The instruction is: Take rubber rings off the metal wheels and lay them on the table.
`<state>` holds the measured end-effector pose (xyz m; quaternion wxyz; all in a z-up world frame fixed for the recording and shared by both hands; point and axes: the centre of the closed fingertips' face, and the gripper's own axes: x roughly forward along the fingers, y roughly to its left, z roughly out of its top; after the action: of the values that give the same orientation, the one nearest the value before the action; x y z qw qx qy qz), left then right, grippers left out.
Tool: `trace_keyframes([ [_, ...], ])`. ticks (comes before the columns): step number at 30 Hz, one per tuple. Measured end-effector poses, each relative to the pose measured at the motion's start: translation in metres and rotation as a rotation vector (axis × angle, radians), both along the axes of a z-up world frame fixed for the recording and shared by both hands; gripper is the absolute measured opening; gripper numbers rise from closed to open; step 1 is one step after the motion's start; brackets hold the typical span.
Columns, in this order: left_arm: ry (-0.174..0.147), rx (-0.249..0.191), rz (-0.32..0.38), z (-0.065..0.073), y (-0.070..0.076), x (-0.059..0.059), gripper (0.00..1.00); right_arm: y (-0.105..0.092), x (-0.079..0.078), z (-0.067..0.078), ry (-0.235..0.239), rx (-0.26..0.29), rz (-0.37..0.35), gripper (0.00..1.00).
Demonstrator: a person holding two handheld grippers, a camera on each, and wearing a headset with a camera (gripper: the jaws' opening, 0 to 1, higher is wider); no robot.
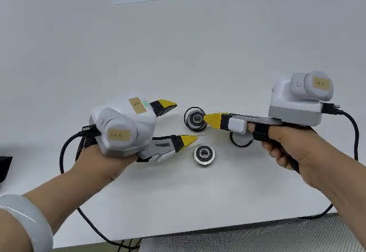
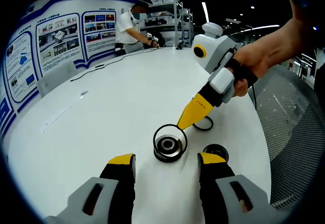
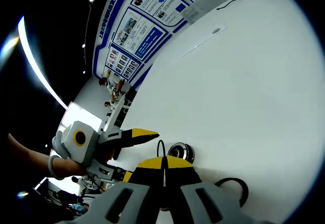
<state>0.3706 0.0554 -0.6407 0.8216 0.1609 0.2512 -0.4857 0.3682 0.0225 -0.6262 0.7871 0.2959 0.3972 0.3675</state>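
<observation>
Right gripper point(image 1: 213, 120): my jaws pinch thin black rubber ring point(image 2: 169, 126), half-raised off far round metal wheel point(image 1: 195, 119). Left gripper point(image 1: 178, 122): jaws spread, near second wheel point(image 1: 204, 154). Loose ring point(image 1: 241, 140) flat on white table point(image 1: 171, 46).

Rubber ring point(image 2: 170, 126) askew atop metal wheel point(image 2: 168, 147)

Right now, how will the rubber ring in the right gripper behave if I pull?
Probably floppy and stretchy: the rubber ring is a thin loop, lifted where the right gripper pinches it. It may snag; the metal wheel beneath could tip.
</observation>
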Motion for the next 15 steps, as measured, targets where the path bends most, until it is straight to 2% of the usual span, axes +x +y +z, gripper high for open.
trace_keyframes([
  [8,0.016,-0.015,0.02,-0.002,0.005,-0.002,0.59,-0.008,-0.01,0.007,0.0,0.02,-0.027,0.02],
  [13,0.023,-0.016,0.032,-0.004,0.01,-0.003,0.64,-0.023,-0.017,0.004,0.012,0.012,-0.06,0.02],
  [15,0.033,-0.018,0.042,-0.006,0.011,-0.003,0.7,-0.029,-0.019,0.002,0.017,0.006,-0.074,0.02],
])
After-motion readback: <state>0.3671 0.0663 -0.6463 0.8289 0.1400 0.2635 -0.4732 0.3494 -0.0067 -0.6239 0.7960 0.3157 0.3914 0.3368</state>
